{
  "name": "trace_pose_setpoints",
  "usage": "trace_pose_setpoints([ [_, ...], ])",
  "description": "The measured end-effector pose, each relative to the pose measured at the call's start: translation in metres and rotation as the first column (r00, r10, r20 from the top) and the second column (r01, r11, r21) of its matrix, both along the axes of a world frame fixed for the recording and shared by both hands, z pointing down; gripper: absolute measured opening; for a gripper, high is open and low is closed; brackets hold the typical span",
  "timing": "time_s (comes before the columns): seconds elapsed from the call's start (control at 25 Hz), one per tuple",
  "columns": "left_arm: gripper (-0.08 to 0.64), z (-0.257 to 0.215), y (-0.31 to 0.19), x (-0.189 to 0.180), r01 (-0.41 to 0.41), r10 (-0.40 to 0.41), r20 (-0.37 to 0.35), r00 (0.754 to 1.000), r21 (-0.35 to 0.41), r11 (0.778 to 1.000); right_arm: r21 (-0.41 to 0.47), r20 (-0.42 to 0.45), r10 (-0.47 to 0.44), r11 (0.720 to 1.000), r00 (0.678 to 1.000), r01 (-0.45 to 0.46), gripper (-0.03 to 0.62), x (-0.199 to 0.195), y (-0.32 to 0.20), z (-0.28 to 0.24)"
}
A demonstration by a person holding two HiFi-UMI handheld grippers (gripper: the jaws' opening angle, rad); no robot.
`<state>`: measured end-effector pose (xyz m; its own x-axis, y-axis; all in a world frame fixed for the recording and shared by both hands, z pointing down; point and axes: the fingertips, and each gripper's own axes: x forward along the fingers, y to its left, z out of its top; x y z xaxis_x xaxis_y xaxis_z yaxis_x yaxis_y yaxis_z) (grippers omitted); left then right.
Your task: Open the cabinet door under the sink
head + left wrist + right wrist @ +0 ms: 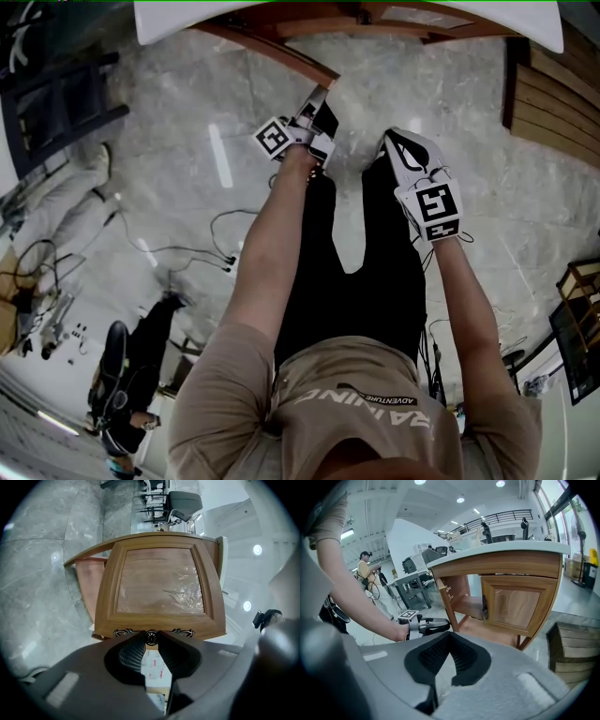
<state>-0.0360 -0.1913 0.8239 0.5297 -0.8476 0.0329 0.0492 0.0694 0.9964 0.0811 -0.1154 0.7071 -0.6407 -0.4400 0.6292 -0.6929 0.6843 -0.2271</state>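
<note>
The wooden cabinet door (159, 583) under the white sink counter (281, 19) stands swung open; from the head view it is a wooden edge (272, 52) slanting out from the cabinet. My left gripper (151, 640) is shut on the door's round dark knob (151, 637), which sits between its fingertips. The same left gripper (425, 626) appears in the right gripper view at the open door's edge (446, 595), with the cabinet's inside shelf (468, 606) exposed. The other door (518, 604) is closed. My right gripper (450, 637) hangs over the floor, shut with nothing in it, to the right of my legs (401, 142).
A stack of wooden pallets (574, 653) lies on the floor right of the cabinet (553, 103). Cables (216, 244) trail over the marble floor at the left. A black metal frame (56, 103) stands at the far left. A person (365, 571) stands in the background.
</note>
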Motion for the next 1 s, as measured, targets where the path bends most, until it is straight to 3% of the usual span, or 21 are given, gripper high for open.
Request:
trace_pose_setpoints([
  [0.16, 0.098, -0.006, 0.015, -0.010, -0.070, 0.070, -0.006, 0.998, -0.003, 0.998, 0.001, -0.009, 0.001, 1.000, 1.000, -0.001, 0.002, -0.017, 0.004, -0.005],
  [0.64, 0.100, 0.000, 0.053, -0.049, -0.125, 0.125, -0.021, 0.992, -0.022, 0.992, -0.022, -0.011, -0.027, 0.999, 1.000, 0.026, 0.002, -0.071, 0.022, -0.007],
  [0.88, 0.100, 0.002, 0.066, -0.067, -0.221, 0.221, 0.012, 0.975, -0.011, 0.975, -0.034, -0.028, -0.035, 0.999, 0.999, 0.034, 0.002, -0.092, 0.026, -0.004],
  [1.0, 0.100, 0.002, 0.071, -0.077, -0.225, 0.225, -0.001, 0.974, -0.012, 0.974, -0.041, -0.030, -0.039, 0.998, 0.999, 0.038, 0.002, -0.104, 0.026, -0.003],
])
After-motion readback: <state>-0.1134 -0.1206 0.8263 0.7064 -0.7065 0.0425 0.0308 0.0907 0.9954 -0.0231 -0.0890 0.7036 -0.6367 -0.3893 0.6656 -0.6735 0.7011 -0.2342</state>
